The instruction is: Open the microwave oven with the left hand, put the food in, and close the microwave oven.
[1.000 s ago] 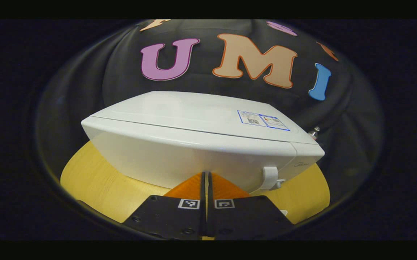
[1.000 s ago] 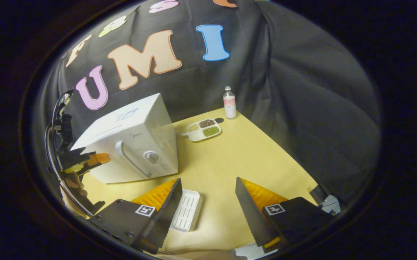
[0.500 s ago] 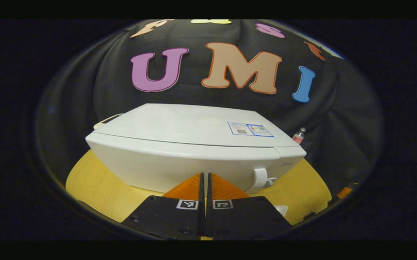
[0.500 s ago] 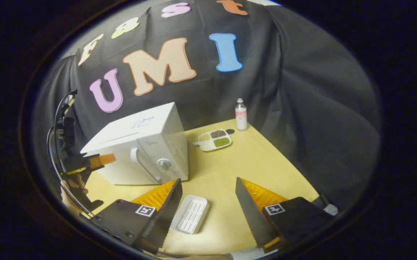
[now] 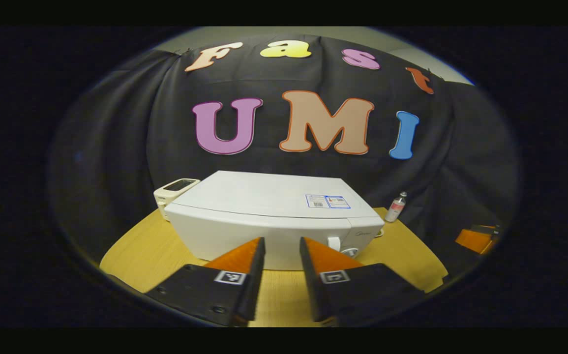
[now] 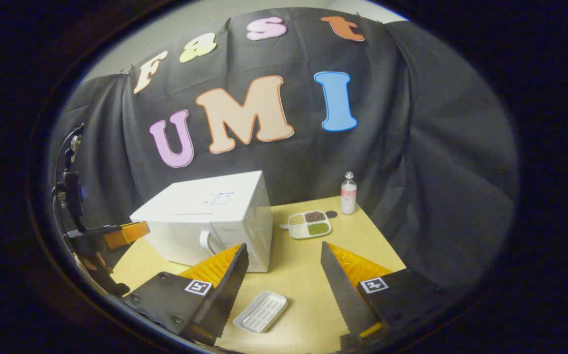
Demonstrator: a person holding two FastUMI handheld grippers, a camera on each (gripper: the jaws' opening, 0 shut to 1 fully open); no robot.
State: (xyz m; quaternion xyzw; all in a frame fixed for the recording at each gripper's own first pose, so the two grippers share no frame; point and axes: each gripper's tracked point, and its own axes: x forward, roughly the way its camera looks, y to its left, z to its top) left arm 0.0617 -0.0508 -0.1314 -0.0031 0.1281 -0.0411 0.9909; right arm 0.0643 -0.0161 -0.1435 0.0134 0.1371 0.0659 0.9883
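Note:
The white microwave (image 5: 274,221) stands on the wooden table with its door closed; its handle (image 5: 334,243) and knob (image 5: 350,251) are at the front right. My left gripper (image 5: 281,243) is open a little way and holds nothing, some way back from the door. In the right gripper view the microwave (image 6: 215,216) is at the left and the divided food tray (image 6: 309,223) with grains lies to its right. My right gripper (image 6: 284,248) hangs wide open above the table, empty. The left gripper (image 6: 121,233) and a hand show at the left edge.
A small bottle (image 6: 348,193) stands at the table's far corner, behind the food tray. A white ribbed empty tray (image 6: 260,318) lies near the front edge. A beige device (image 5: 175,189) sits behind the microwave's left side. Black cloth walls enclose the table (image 6: 362,246).
Both grippers have drawn back from the microwave, which now looks smaller. The left gripper, shut before, has opened a little. The right gripper stays wide open.

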